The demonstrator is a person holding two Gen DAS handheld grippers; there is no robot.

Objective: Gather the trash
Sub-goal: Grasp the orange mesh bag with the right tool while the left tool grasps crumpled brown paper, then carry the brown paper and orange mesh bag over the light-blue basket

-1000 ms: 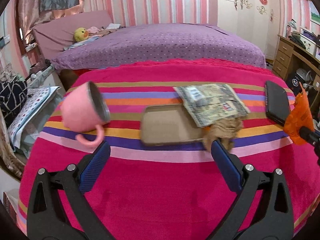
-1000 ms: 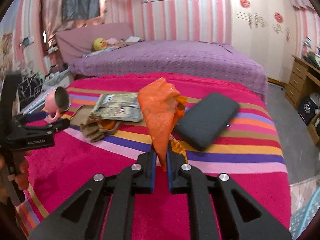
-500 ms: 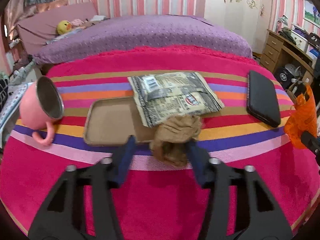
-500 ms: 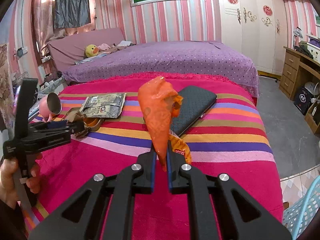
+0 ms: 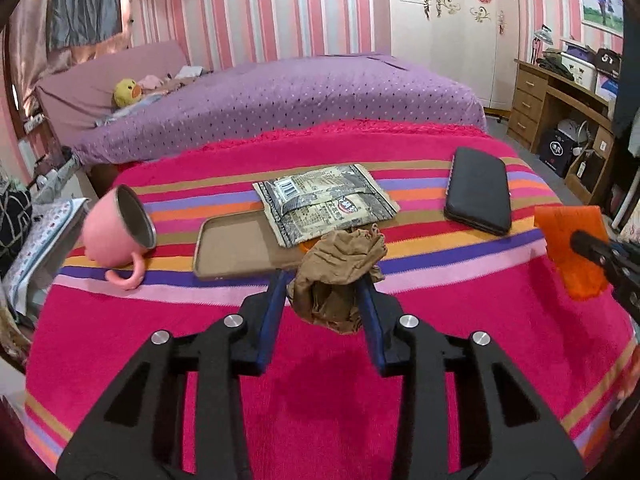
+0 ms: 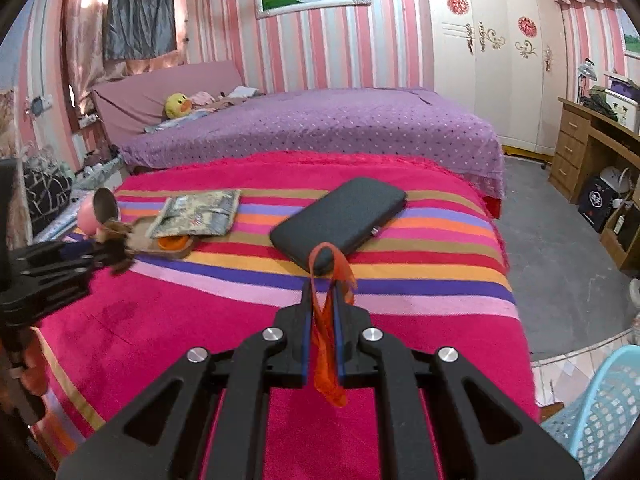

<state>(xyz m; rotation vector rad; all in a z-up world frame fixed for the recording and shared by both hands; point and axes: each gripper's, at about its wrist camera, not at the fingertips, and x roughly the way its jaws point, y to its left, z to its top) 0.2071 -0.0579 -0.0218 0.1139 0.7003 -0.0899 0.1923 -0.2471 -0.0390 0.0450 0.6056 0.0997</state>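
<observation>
while both tools are over the striped blanket (image 5: 360, 380), the left gripper (image 5: 323, 300) has its blue pads pressed against either side of a crumpled brown paper wad (image 5: 338, 276), which is lifted clear of the cloth near the front edge of a brown tray (image 5: 232, 244). the right gripper (image 6: 323, 312) is clamped on an orange plastic wrapper (image 6: 326, 364); the film runs down between the closed fingers and loops above their tips. in the left wrist view the same wrapper shows as an orange sheet at the right edge of the blanket.

items lying on the blanket:
- a printed snack packet (image 5: 324, 200) lies flat, its near left part overlapping the right end of the tray.
- a small orange item (image 6: 173, 243) shows under the packet's near edge, on the tray; what it is cannot be told.
- a pink mug (image 5: 116, 232) lies on its side at the left edge, mouth facing right, handle down, just beside the tray's left end.
- a black case (image 5: 478, 190) lies flat toward the right edge, apart from the packet.

a light blue basket (image 6: 600, 412) stands on the floor off the blanket's right near corner. behind the blanket's far edge is a purple bed (image 6: 320, 128) with a yellow duck toy (image 6: 178, 105) at its head.
</observation>
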